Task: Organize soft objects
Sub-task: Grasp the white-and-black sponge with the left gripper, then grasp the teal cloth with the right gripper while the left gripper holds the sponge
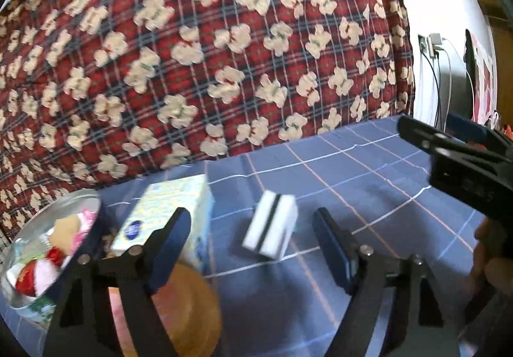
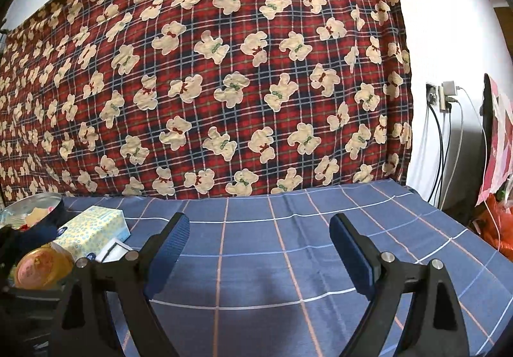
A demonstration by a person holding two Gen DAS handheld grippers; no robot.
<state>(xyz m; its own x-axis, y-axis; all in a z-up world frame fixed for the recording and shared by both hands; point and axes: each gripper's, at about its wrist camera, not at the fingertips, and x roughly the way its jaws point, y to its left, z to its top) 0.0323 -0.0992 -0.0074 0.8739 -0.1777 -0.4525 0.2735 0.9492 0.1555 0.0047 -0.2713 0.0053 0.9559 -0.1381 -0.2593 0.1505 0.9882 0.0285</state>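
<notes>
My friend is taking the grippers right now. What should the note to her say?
Left gripper: open, nothing between the pads; the white sponge with a dark stripe lies just ahead of it on the blue checked cloth.
Right gripper: open, empty, over bare cloth.
Things: tissue pack left of the sponge; clear bowl at far left with plush toys inside; an orange round thing beside the left gripper, too blurred to name.
Done: some plush toys are in the bowl.
Left: probably the sponge, tissue pack and orange thing.
</notes>
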